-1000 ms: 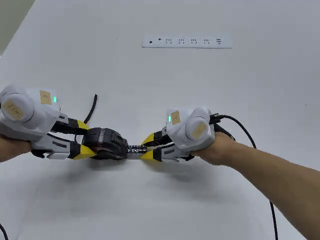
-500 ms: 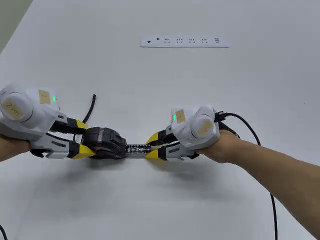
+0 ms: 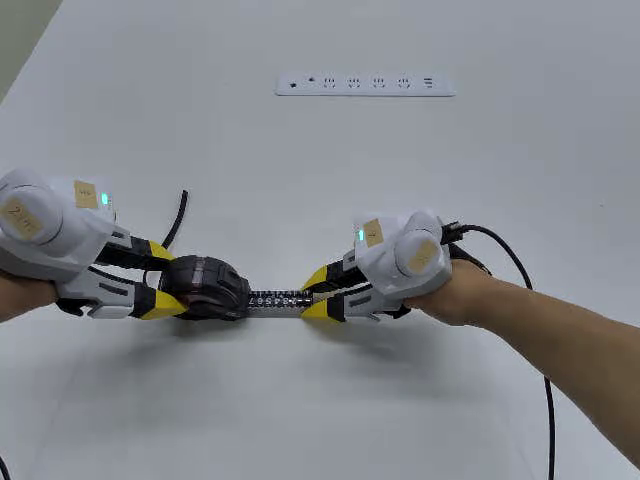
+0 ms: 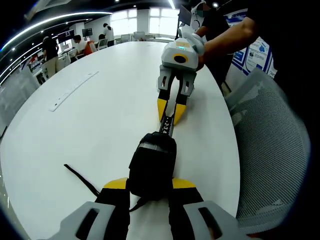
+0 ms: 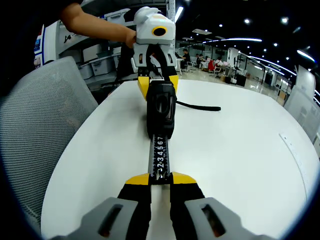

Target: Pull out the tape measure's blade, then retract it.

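A black tape measure [image 3: 205,288] lies low over the white table, and my left gripper [image 3: 172,278] is shut on its case [image 4: 152,167]. A short length of dark blade [image 3: 280,299] with white numerals [image 5: 160,154] runs from the case toward the right. My right gripper [image 3: 318,294] is shut on the blade's end, its yellow tips [image 5: 161,178] pinching it. In the left gripper view the right gripper [image 4: 171,111] faces me along the blade [image 4: 165,126]; in the right gripper view the left gripper [image 5: 157,80] holds the case [image 5: 161,109] at the far end.
A white power strip [image 3: 365,84] lies at the table's far side. A black strap [image 3: 179,219] trails from the tape measure behind the left gripper. A black cable [image 3: 530,330] runs along the right arm. A mesh chair [image 4: 270,150] stands at the table's near edge.
The right gripper has moved rightward, away from the case, and more of the blade now shows between the grippers. The left gripper has stayed put with the case.
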Demonstrator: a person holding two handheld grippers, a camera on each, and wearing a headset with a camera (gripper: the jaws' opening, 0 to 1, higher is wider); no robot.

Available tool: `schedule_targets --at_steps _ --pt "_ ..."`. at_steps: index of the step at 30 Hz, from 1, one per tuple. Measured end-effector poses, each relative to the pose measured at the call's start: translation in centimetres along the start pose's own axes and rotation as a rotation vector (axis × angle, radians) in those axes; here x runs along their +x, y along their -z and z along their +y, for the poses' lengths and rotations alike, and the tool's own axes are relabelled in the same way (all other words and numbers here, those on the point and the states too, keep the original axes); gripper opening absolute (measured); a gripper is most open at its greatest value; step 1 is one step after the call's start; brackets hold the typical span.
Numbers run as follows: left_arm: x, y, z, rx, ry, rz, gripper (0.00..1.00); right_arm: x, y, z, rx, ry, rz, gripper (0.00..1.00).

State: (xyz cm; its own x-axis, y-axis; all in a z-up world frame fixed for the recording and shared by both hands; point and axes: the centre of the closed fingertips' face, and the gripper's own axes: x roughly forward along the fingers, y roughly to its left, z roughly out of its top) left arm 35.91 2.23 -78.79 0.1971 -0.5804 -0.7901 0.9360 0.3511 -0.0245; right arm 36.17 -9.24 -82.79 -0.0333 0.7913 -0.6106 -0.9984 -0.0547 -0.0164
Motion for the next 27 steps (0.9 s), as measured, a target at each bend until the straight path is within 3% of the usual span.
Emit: schedule_targets --at_steps 27 --pt "0.1 -0.1 -0.1 0.006 0.012 0.002 0.26 -2.4 2.3 -0.1 0.009 0.01 0.023 0.11"
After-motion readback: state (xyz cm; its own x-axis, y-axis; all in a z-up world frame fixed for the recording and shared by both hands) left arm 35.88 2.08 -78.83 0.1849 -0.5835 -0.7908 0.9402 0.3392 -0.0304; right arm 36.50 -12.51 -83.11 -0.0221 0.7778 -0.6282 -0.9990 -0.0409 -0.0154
